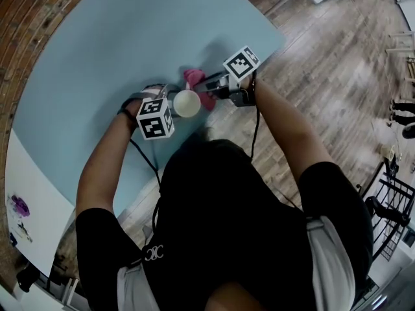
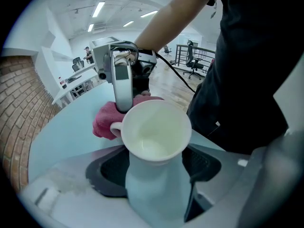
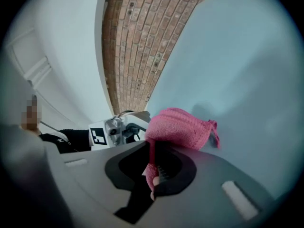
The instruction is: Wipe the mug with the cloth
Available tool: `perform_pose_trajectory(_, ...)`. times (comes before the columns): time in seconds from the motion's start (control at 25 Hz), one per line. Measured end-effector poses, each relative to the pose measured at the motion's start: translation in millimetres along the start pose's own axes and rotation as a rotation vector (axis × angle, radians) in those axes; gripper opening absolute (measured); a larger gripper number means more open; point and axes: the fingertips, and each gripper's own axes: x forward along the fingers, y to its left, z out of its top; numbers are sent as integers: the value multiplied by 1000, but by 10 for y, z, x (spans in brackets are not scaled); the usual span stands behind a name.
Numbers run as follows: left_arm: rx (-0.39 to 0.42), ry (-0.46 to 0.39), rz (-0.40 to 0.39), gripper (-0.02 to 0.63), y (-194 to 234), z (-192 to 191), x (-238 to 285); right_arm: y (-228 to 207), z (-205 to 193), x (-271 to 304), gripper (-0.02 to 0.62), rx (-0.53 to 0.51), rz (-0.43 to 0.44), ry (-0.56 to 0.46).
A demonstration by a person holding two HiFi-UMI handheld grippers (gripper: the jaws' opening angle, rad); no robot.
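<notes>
A person at a pale blue worktop [image 1: 130, 44] holds a white mug [image 2: 156, 127] in the left tool [image 2: 156, 172]. Its jaws stand wide and clamp the mug's body from both sides, the mug's empty mouth tipped toward that tool's camera. Just behind the mug, on its handle side, the right tool [image 3: 153, 167] has its jaws pinched together on a bunched pink cloth [image 3: 180, 127]. Whether the cloth touches the mug cannot be told.

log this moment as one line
left gripper: shut on white ceramic mug | right gripper: shut on pink terry cloth | cloth at mug's handle side
</notes>
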Motion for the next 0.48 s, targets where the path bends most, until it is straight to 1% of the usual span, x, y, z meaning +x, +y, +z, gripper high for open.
perform_pose_trajectory(0.04,-2,2,1,362,-3,-11,-11,98,11,17,36,-6,43,-7)
perform_pose_trajectory(0.16,-2,11,3,361,3,-8,-30,61,17,-16,37,-9,35,-12)
perform_pose_trajectory(0.2,-3,15,3,362,4,2,-28,-11,9,-33,37,7,12,-15)
perform_pose_trajectory(0.28,-7,18,5,362,-1,16,-19,-271,-41,-119,37,71,-108,-18)
perform_pose_trajectory(0.32,-10,17,8,362,-1,21,-16,-364,-56,-140,37,96,-143,-21)
perform_pose_trajectory(0.4,-18,10,14,362,1,31,-14,-438,-48,-112,36,113,-132,-31)
perform_pose_trajectory(0.48,-29,5,21,362,-4,35,-14,-576,-76,-148,37,149,-187,-39)
